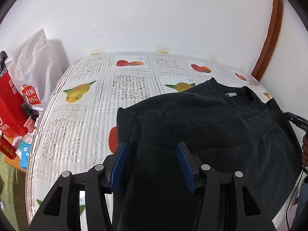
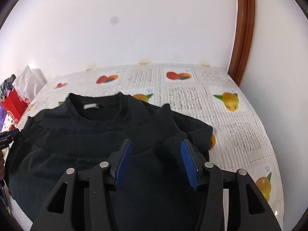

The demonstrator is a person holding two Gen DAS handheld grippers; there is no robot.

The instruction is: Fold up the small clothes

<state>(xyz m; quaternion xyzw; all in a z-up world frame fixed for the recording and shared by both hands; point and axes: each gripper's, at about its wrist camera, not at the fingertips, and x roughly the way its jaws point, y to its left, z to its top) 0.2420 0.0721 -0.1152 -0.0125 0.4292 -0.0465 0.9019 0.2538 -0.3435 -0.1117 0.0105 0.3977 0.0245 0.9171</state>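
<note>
A black sweatshirt [image 1: 211, 119] lies on the fruit-print tablecloth [image 1: 86, 115], its lower part folded up towards the collar. The collar with its white label [image 1: 231, 94] faces the wall. My left gripper [image 1: 152, 146] hovers over the garment's left side, blue pads apart, with cloth below them but not pinched. In the right wrist view the same sweatshirt [image 2: 86, 134] fills the lower middle, its label [image 2: 91, 106] at the far side. My right gripper [image 2: 156, 142] stands open over the right side, where a folded sleeve rises in a small peak [image 2: 165, 109]. Neither gripper's pads press on the fabric.
Off the table's left edge [image 1: 38, 134] stand a white bag with a red logo [image 1: 30, 96], a red bag [image 1: 9, 105] and small boxes. A white wall runs behind, with a wooden door frame [image 1: 269, 48] at the right. Bare tablecloth [image 2: 240, 119] lies right of the garment.
</note>
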